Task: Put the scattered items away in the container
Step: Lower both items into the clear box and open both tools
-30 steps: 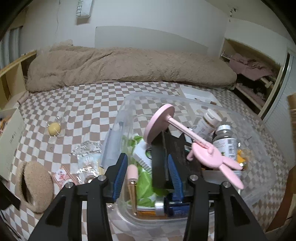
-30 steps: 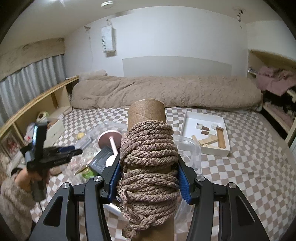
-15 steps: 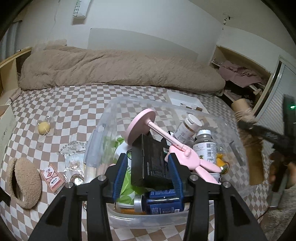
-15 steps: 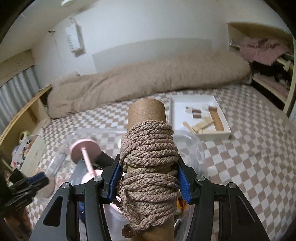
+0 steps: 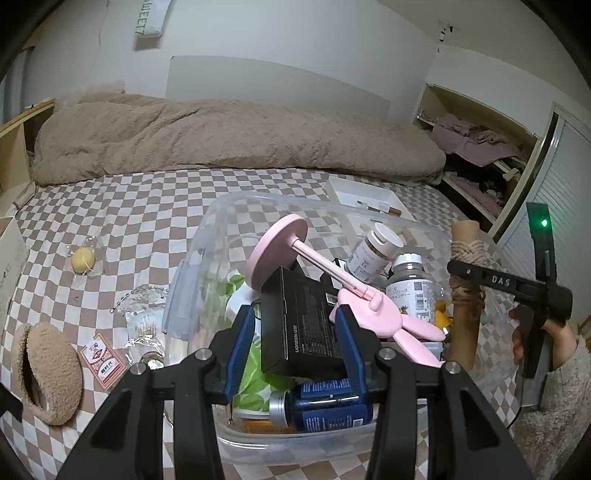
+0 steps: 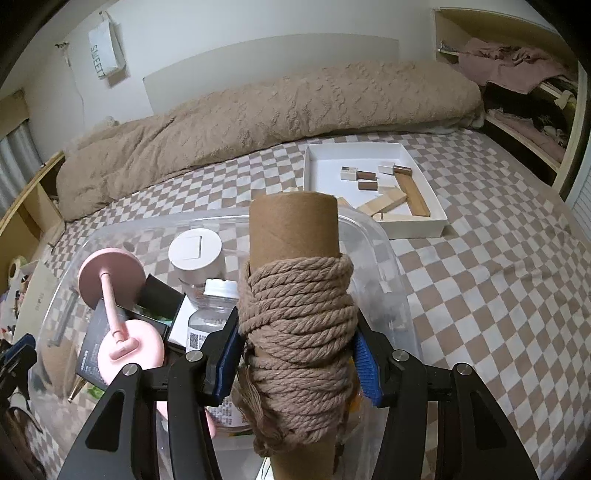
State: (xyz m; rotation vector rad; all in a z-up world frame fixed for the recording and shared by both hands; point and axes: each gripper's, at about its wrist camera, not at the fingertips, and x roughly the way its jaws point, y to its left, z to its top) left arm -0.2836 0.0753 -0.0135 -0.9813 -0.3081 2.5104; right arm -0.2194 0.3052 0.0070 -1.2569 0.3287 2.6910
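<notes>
Rope spool (image 6: 295,325) sat clamped upright between the right gripper (image 6: 295,354) pads, just above the clear container's (image 6: 384,266) near right corner. Best to lower it into the gap right of the bottles (image 6: 207,295), then let go. Left gripper (image 5: 295,343) was clamped on a black box (image 5: 299,321) over the container's middle, the pink stand (image 5: 332,284) just ahead.

White walls (image 6: 258,29), checkered brown-and-white bedspread (image 6: 498,277), beige fuzzy blanket (image 5: 221,144) along the wall, open closet (image 5: 480,147) with piled clothes
</notes>
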